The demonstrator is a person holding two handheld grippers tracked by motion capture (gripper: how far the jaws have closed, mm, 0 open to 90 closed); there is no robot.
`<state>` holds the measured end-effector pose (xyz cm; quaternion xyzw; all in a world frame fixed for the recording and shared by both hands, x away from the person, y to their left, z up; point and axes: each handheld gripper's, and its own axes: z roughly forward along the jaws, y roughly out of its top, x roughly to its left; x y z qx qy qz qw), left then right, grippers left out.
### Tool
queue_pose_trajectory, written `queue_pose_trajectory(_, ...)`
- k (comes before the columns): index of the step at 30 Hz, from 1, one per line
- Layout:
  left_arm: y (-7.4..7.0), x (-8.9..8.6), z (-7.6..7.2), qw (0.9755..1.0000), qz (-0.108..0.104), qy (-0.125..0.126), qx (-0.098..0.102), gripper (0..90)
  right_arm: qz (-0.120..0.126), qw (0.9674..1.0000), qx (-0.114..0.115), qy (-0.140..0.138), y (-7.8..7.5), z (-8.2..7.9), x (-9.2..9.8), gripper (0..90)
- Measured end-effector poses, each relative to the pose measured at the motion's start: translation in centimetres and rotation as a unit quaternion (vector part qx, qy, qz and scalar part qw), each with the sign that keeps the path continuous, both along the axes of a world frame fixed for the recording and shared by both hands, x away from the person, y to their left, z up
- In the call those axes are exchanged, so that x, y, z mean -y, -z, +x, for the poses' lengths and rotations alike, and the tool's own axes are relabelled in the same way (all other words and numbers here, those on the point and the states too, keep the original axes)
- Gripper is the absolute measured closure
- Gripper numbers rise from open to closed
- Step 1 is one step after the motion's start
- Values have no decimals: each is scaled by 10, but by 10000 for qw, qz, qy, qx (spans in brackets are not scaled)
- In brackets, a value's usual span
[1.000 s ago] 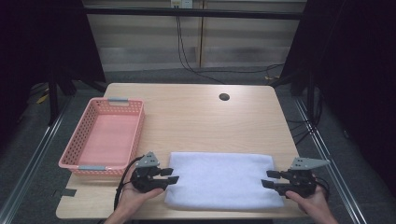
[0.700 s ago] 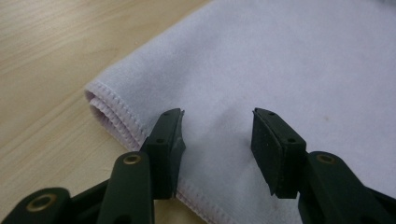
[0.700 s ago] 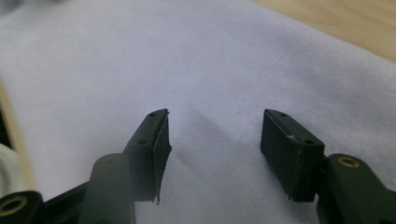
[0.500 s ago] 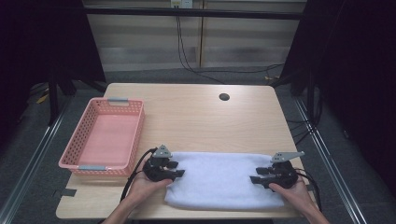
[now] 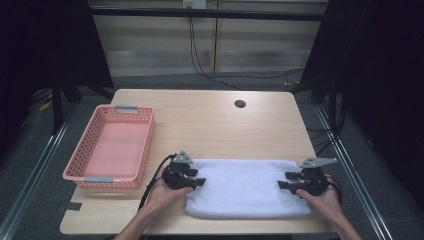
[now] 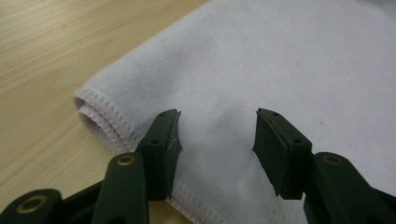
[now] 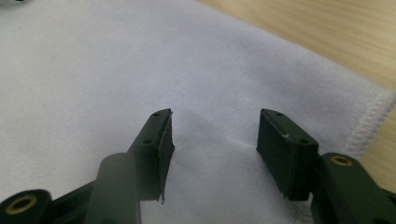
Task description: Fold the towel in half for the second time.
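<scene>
While the folded white towel (image 5: 245,187) lies flat at the near edge of the worktop (image 5: 210,125), the high view shows a claw at each of its short ends: the left claw (image 5: 199,181) over the towel's left end, the right claw (image 5: 283,181) over its right end, both pointing inward towards each other. A pink basket (image 5: 112,146) sits on the worktop's left side, just beside the towel's left end.

In the left gripper view, the left claw (image 6: 217,133) hovers low over the towel (image 6: 280,70) near its folded, stitched corner; its jaws have just been opening and stand apart, with a slight raised pucker of cloth between them, not pinched.

In the right gripper view, the right claw (image 7: 215,135) likewise has jaws that have just been opening; they stand apart over the towel (image 7: 140,60), a small ridge of cloth between them, unclamped, with the hemmed edge off to the right.
</scene>
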<state>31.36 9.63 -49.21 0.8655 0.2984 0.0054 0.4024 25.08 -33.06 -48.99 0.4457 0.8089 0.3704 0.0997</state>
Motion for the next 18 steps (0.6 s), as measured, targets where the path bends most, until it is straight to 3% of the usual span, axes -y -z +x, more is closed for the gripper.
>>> queue_pose_trajectory(3,-3,-2,3,10000,3,13,-24,485,103,9997,214,94,-10,-13,-3,447)
queue_pose_trajectory(6,-11,-2,8,9998,-84,-113,131,456,188,9991,384,36,-18,-31,-10,439)
queue_pose_trajectory(10,-18,-5,18,9993,-216,-265,140,429,241,9987,409,-165,-21,-51,-26,425)
queue_pose_trajectory(12,-19,-7,22,9991,-276,-307,92,417,223,9985,375,-344,-19,-53,-39,412)
queue_pose_trajectory(15,-21,-7,29,9992,-151,-352,115,405,255,9969,234,-704,-17,-47,-66,406)
queue_pose_trajectory(18,-20,-7,36,9979,-334,-543,127,394,400,9930,160,-1100,-17,-37,-98,406)
